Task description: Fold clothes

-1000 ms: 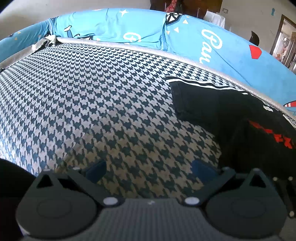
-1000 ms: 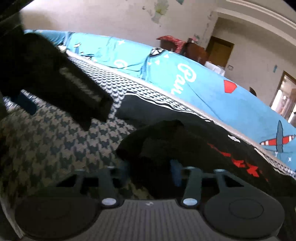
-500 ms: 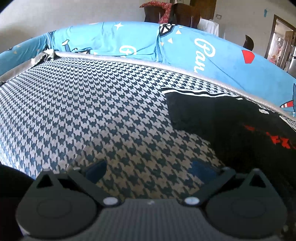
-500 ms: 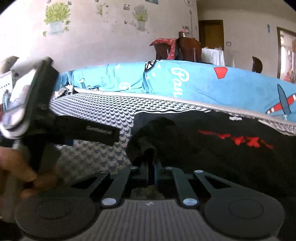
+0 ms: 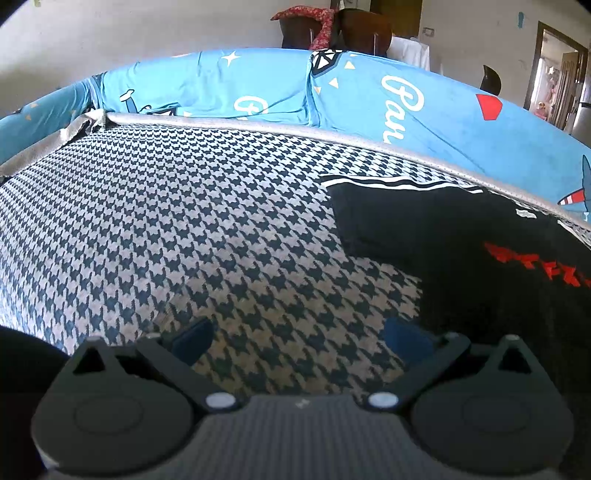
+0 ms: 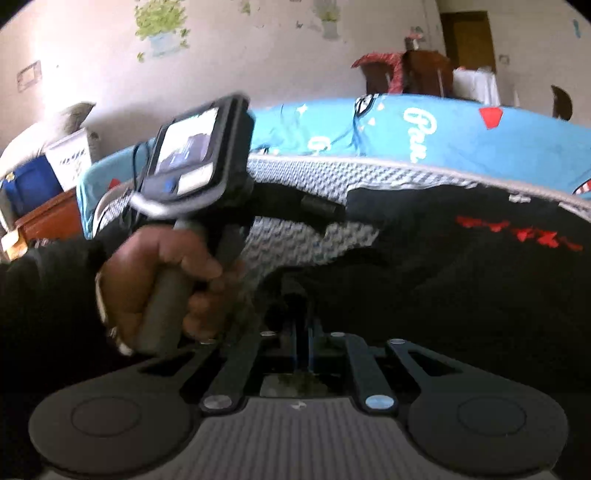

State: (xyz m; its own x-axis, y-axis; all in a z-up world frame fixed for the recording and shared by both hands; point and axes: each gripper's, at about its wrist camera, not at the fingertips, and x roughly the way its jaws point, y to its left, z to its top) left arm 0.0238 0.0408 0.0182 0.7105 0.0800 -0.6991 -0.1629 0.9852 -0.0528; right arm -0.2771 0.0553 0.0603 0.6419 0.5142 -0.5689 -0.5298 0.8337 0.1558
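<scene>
A black garment [image 5: 461, 251] with red lettering and a white-striped hem lies on the houndstooth cover [image 5: 184, 221], at the right in the left wrist view. My left gripper [image 5: 299, 338] hovers open over bare houndstooth, just left of the garment, with nothing between its blue pads. In the right wrist view my right gripper [image 6: 303, 328] is shut on a bunched fold of the black garment [image 6: 461, 280], lifted off the cover. A hand [image 6: 155, 280] holds the left gripper's handle, seen at the left of that view.
A blue printed sheet [image 5: 369, 99] rises behind the houndstooth cover's grey edge [image 5: 258, 125]. Dark chairs with a red cloth [image 5: 332, 29] stand beyond it. A blue bin and wooden furniture [image 6: 40, 199] sit far left in the right wrist view. A doorway opens at far right.
My right gripper closed on the garment fold and lifted it, tilting up and swinging toward the left gripper. The left gripper stayed open and rose slightly.
</scene>
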